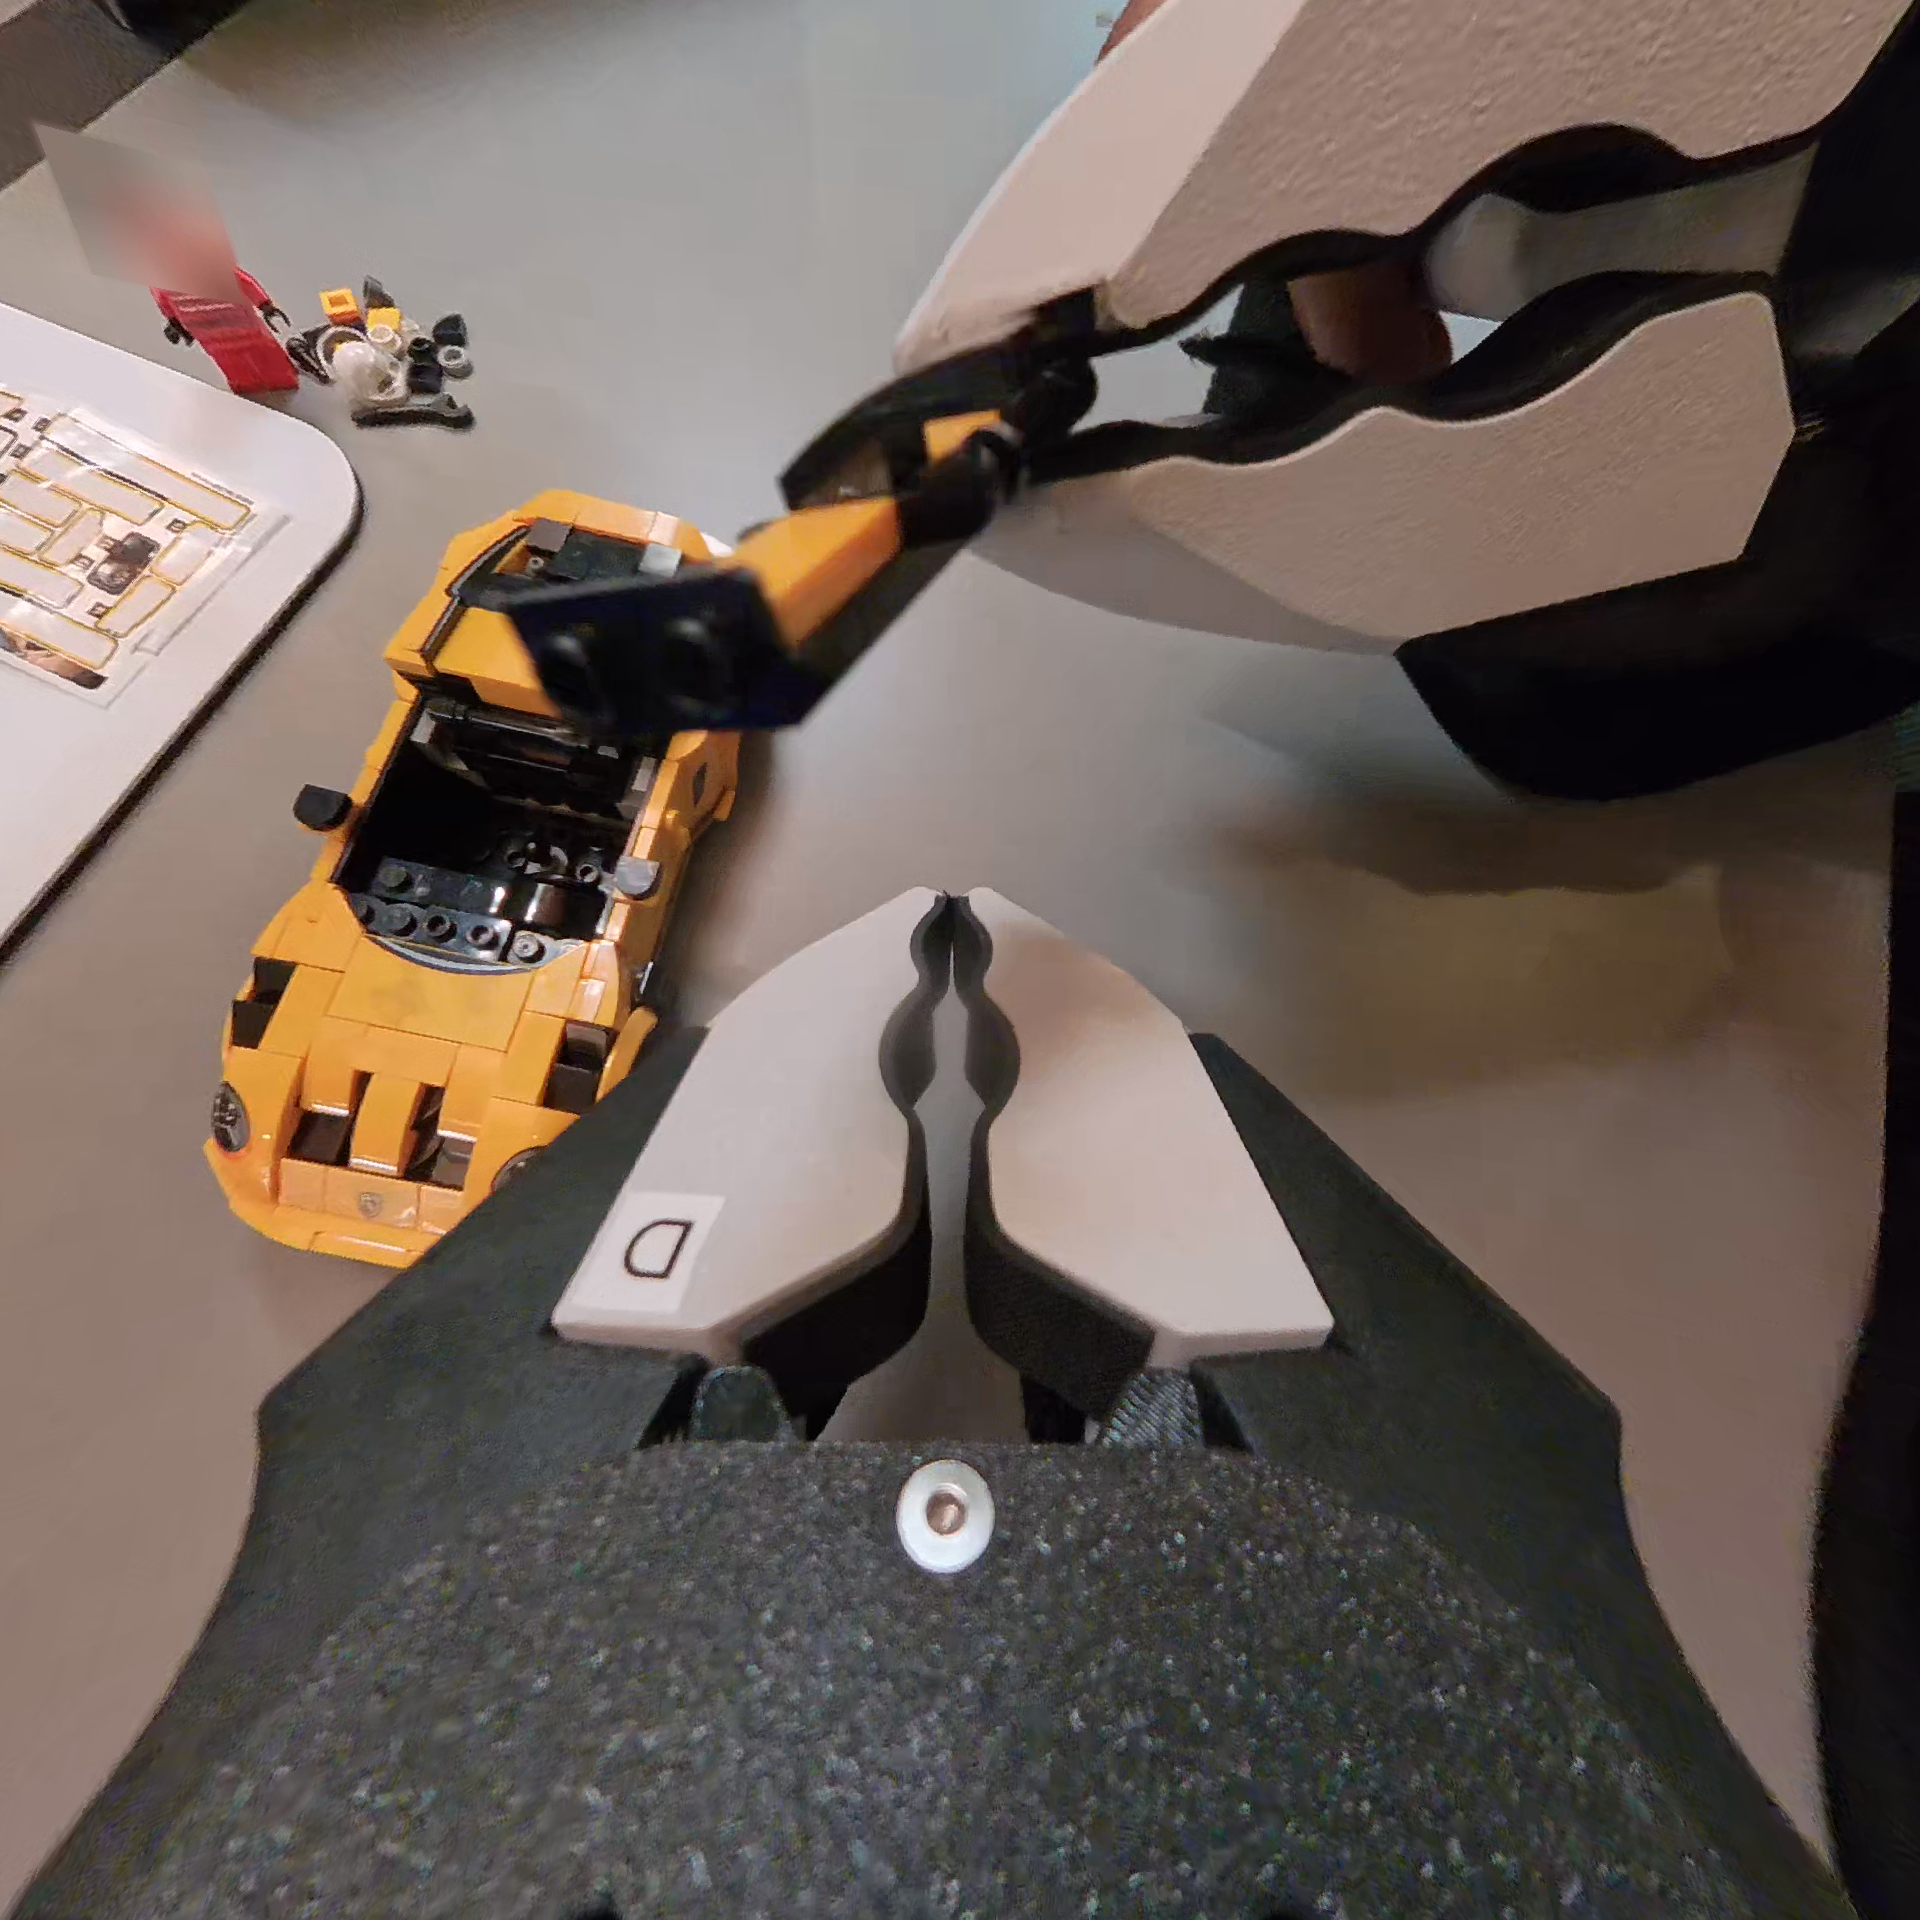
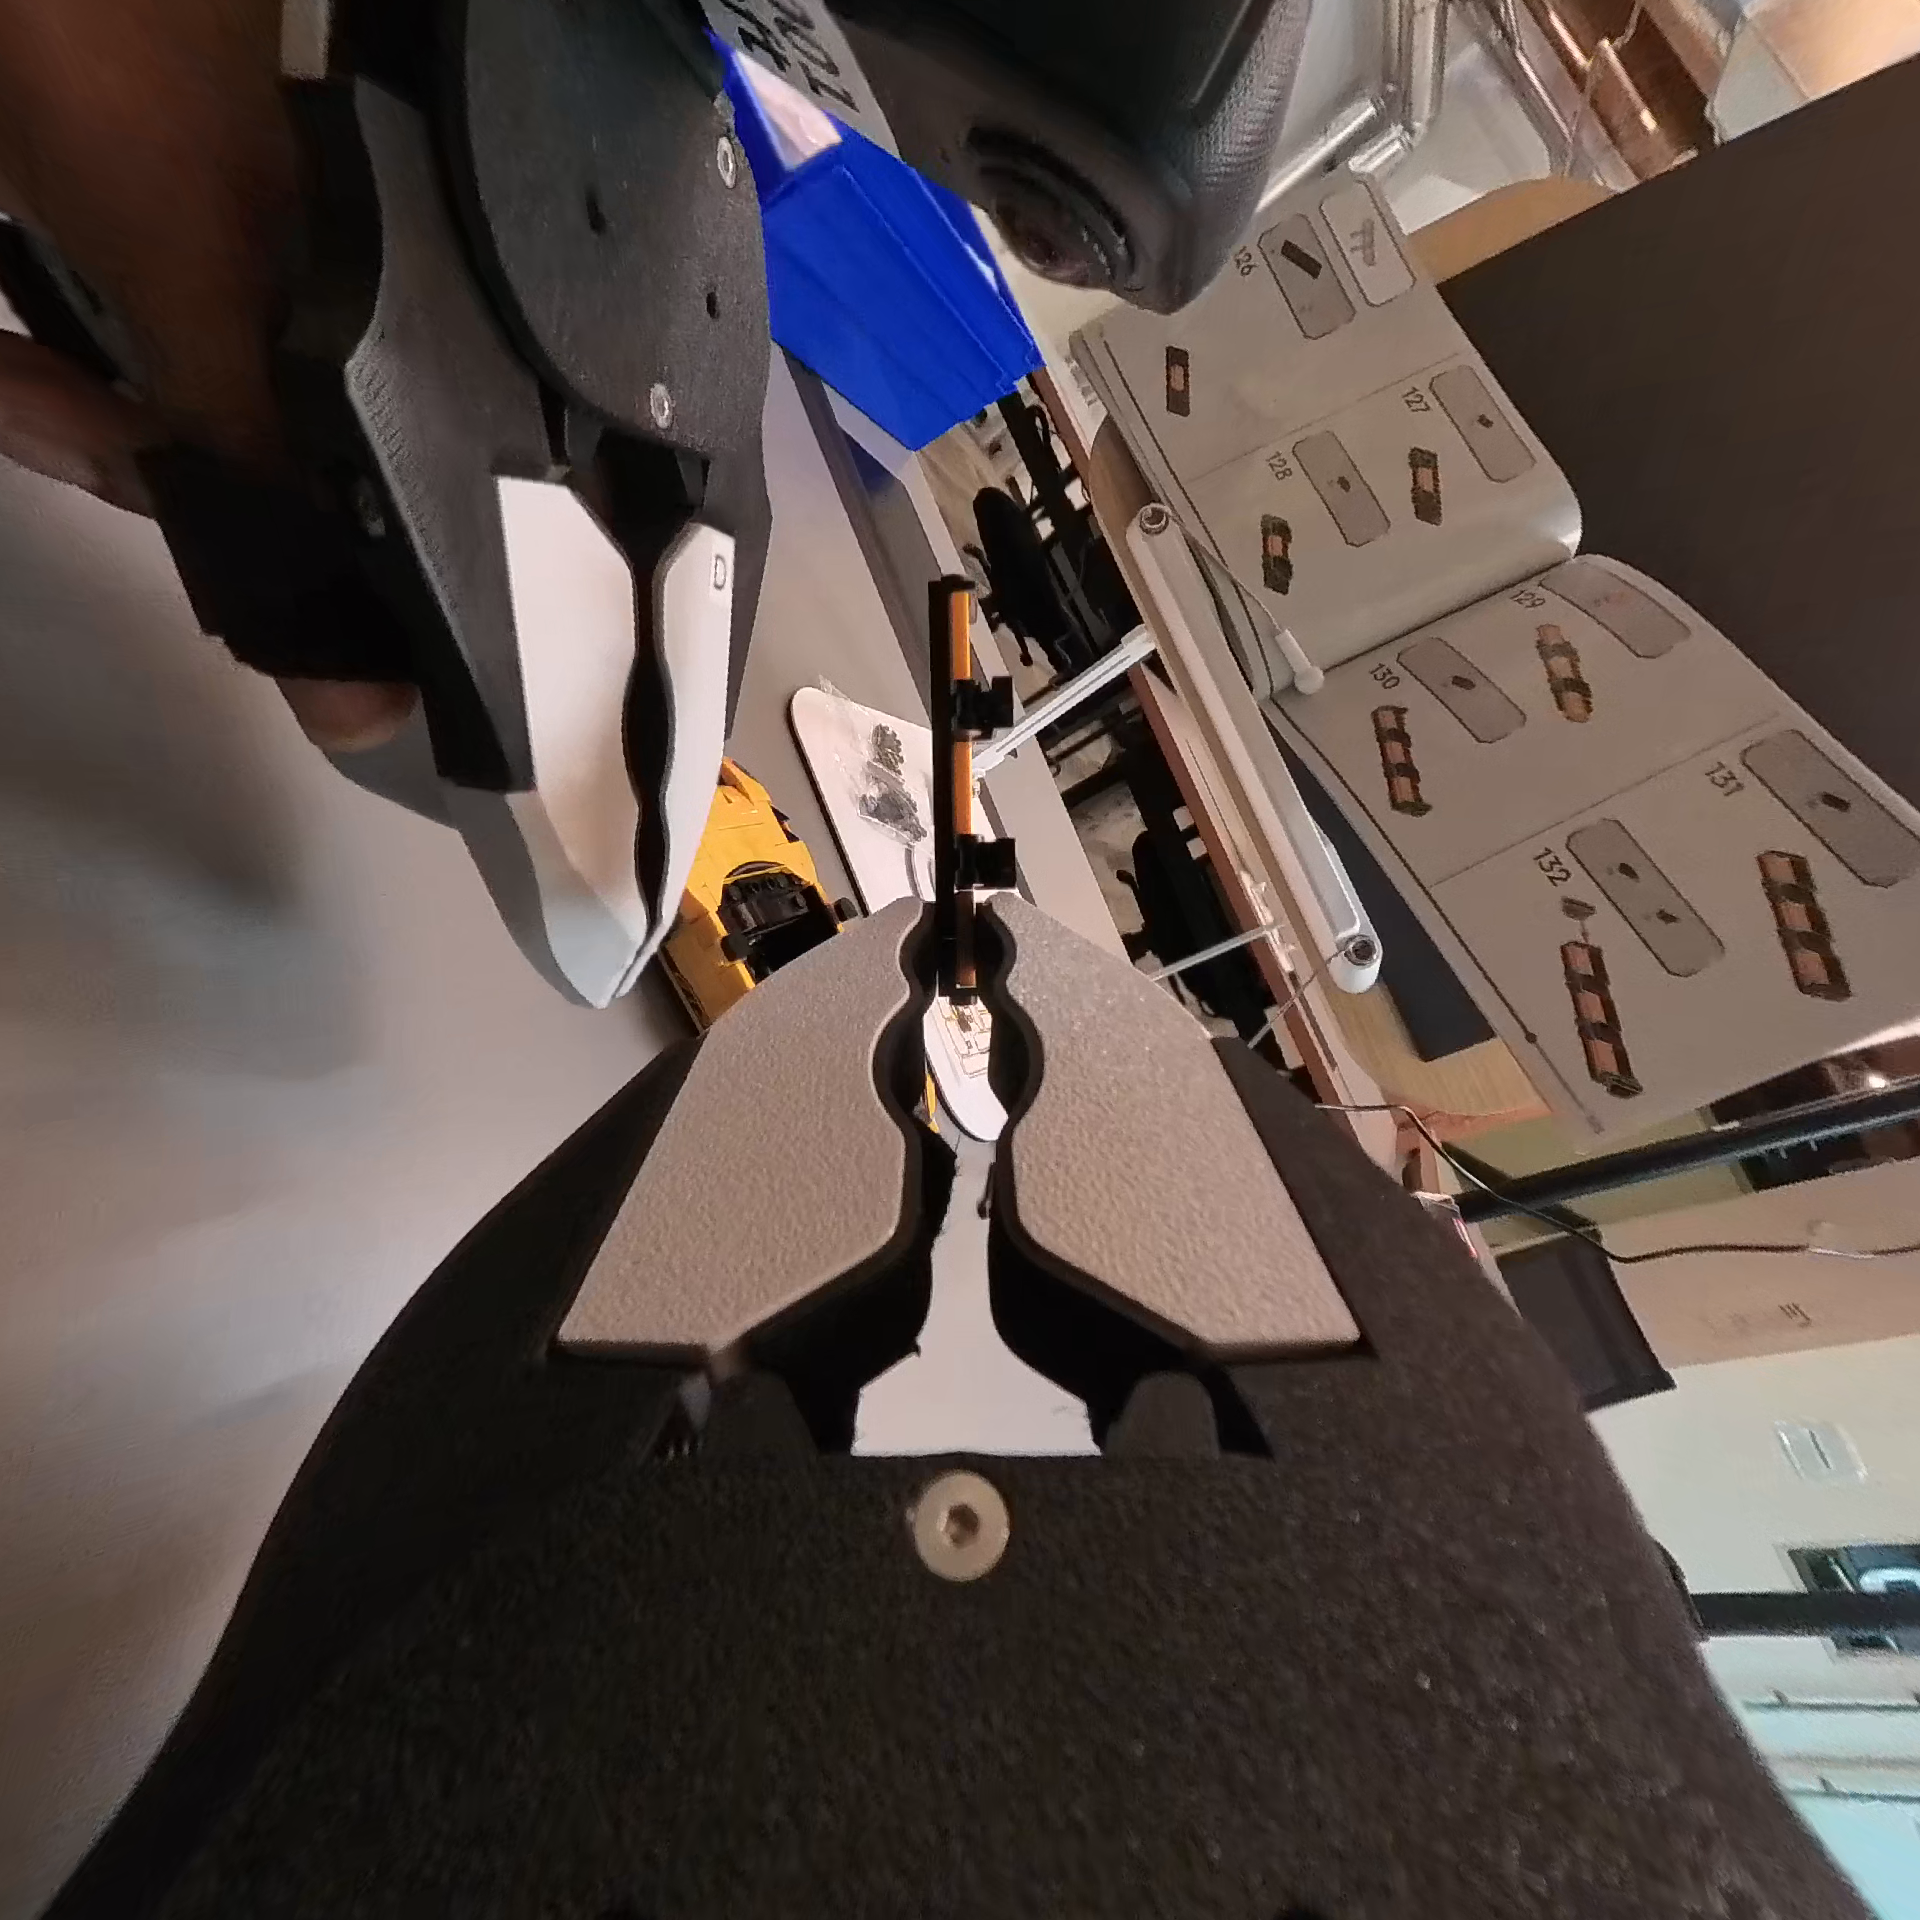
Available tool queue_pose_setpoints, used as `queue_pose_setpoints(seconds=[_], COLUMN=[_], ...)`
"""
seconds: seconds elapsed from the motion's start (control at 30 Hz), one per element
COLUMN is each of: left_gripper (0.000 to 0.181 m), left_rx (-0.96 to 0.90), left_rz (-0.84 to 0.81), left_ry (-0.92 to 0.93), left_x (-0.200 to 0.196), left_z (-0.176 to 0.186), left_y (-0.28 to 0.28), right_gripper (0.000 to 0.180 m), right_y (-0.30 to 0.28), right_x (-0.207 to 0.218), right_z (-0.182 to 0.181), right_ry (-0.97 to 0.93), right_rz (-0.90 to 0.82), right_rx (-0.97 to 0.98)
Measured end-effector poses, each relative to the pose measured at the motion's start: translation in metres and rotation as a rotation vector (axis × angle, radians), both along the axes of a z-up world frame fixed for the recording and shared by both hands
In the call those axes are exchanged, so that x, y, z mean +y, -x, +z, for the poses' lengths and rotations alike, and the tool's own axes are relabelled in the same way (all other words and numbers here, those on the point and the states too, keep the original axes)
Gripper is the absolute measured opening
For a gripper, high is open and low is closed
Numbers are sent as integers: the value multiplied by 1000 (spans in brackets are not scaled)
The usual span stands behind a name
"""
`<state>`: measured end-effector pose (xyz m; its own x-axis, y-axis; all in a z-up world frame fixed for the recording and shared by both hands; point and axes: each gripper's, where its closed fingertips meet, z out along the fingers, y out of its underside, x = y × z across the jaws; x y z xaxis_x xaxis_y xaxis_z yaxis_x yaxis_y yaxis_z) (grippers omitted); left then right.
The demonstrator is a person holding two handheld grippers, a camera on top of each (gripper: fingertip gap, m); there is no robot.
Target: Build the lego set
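A yellow lego car (image 1: 468, 894) with an open black cockpit sits on the grey table; it also shows in the right wrist view (image 2: 743, 894). My left gripper (image 1: 951, 906) is shut and empty, just right of the car's front. My right gripper (image 2: 956, 935) is rolled on its side and shut on a long black and orange strip assembly (image 2: 956, 748). In the left wrist view this gripper (image 1: 1023, 416) hangs above the car, and the strip (image 1: 727, 613) reaches down toward the car's rear. The left gripper (image 2: 623, 966) appears upper left in the right wrist view.
A white tray (image 1: 156, 582) with a sticker sheet (image 1: 94, 561) lies at the left. A pile of small loose parts (image 1: 395, 353) and a red piece (image 1: 223, 332) lie behind it. An open instruction booklet (image 2: 1507, 644) and a blue bin (image 2: 883, 301) stand farther off. The left gripper's tips are roughly 8 centimetres from the right gripper's. Both grippers' tips are roughly 25 centimetres from the red piece (image 1: 223, 332).
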<state>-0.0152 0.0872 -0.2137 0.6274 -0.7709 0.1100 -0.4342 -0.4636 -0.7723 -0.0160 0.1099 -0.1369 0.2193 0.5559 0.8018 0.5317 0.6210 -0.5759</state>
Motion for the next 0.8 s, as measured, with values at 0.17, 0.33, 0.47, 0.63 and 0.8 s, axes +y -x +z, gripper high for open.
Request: queue_pose_setpoints(seconds=[0.17,0.33,0.47,0.63,0.8], left_gripper=[0,0,0,0,0], left_rx=[62,102,125,143,156], left_rz=[53,96,108,118,123], left_ry=[-42,-94,-120,-145,-166], left_x=[8,15,18,20,21], left_z=[-2,1,2,5,6], left_y=[8,16,19,22,23], right_gripper=[6,6,6,6,6], right_y=[5,6,6,4,4], right_x=[1,3,5,8,9], right_z=[2,1,-1,-2,-4], right_ry=[0,-16,-1,8,16], right_rz=[-22,-44,-60,-71,-76], right_rx=[-9,-26,-30,-26,-31])
